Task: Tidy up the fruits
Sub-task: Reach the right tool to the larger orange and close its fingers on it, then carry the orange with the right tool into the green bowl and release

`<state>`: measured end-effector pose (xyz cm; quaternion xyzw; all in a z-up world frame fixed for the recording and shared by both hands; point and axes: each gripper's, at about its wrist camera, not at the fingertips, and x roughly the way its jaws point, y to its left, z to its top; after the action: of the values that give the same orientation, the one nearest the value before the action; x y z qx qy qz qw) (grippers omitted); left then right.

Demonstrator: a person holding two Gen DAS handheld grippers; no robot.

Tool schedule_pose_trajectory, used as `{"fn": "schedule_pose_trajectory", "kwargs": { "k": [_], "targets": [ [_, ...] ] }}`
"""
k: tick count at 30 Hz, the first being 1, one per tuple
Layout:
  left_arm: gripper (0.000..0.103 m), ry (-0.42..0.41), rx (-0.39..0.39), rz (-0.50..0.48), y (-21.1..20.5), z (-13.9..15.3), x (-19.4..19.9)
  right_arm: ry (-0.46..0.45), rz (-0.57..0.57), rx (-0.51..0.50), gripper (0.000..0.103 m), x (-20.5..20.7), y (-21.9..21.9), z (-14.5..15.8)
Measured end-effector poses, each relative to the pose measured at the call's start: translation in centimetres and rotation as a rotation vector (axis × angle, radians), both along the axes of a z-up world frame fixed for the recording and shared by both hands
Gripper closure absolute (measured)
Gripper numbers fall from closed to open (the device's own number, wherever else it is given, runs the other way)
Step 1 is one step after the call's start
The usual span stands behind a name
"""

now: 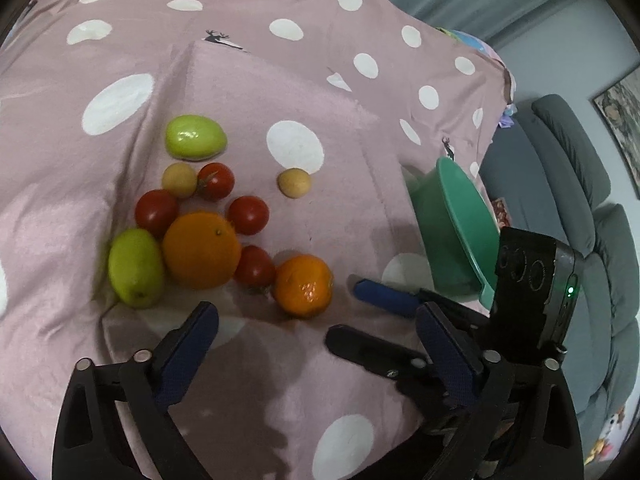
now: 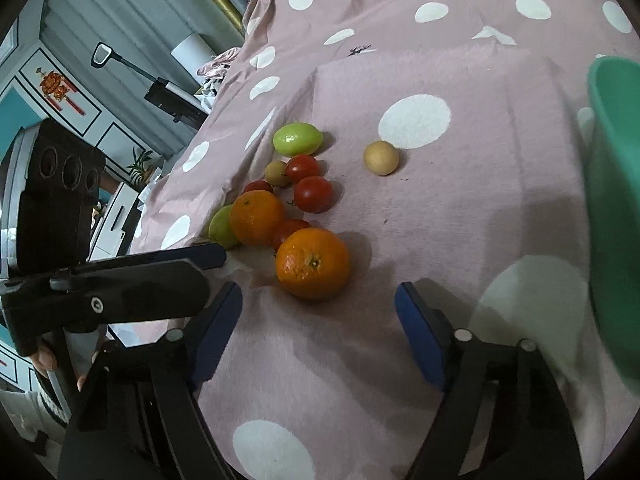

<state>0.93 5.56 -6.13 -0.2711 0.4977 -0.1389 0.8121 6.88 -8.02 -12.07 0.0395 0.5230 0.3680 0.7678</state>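
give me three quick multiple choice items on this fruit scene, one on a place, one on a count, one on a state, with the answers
1. Where does the lone tan fruit lie?
A. inside the green bowl
B. on the cloth, apart from the cluster
C. on top of an orange

2. How many red tomatoes show in the left wrist view?
A. two
B. four
C. six

3. What state is the right gripper in?
A. open, holding nothing
C. shut on a tomato
B. shut on the bowl

Answers:
1 B: it sits alone on the pink dotted cloth, between the cluster and the green bowl.
2 B: four red rounds surround the large orange.
3 A: both pads stand apart over bare cloth.
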Motion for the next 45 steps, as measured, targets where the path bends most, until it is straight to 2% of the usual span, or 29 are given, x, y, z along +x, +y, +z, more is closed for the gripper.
{"fn": "schedule_pose_trajectory", "kwargs": {
  "k": [2, 5, 7, 9, 13, 17, 23, 27, 31, 35, 45],
  "targets": [
    [0.02, 0.019, -0.01, -0.005, -0.1, -0.4, 0.3, 0.012, 0.007, 0.015, 0.029, 0.3, 0.2, -0.3],
    [0.02, 0.039, -0.014, -0.007, -0.3, -0.9, 0.9, 0.024, 0.009, 0.02, 0.03, 0.6, 0.3, -0.6],
    [0.024, 0.051, -0.016, -0.008, -0.4, -1.0, 1.2, 0.032, 0.018, 0.022, 0.033, 0.8, 0.4, -0.8],
    [0.034, 0.07, -0.019, -0.012, -0.5, -1.3, 1.5, 0.042, 0.027, 0.017, 0.036, 1.0, 0.6, -1.0],
    [0.038, 0.087, -0.019, -0.014, -0.6, -1.7, 1.8, 0.041, 0.041, 0.016, 0.039, 1.2, 0.8, -1.0],
    [0.045, 0.101, -0.026, -0.021, -0.7, -1.9, 1.9, 0.046, 0.073, 0.007, 0.047, 1.3, 1.4, -1.1],
    [0.046, 0.116, -0.033, -0.02, -0.7, -2.2, 2.3, 0.059, 0.102, 0.007, 0.059, 1.6, 1.8, -1.4],
    [0.051, 0.108, -0.029, -0.02, -0.6, -2.2, 2.1, 0.043, 0.101, 0.004, 0.059, 1.4, 1.9, -1.3],
    [0.051, 0.094, -0.025, -0.024, -0.7, -1.6, 1.6, 0.03, 0.095, 0.01, 0.059, 1.0, 1.7, -0.9],
    [0.052, 0.054, -0.006, -0.038, -1.3, -0.2, 0.8, -0.031, 0.095, -0.008, 0.059, -0.1, 1.7, 0.6],
    [0.052, -0.041, 0.03, -0.082, -3.1, 3.4, -0.1, -0.137, 0.052, 0.019, 0.059, -1.9, 0.1, 4.1]
  ]
}}
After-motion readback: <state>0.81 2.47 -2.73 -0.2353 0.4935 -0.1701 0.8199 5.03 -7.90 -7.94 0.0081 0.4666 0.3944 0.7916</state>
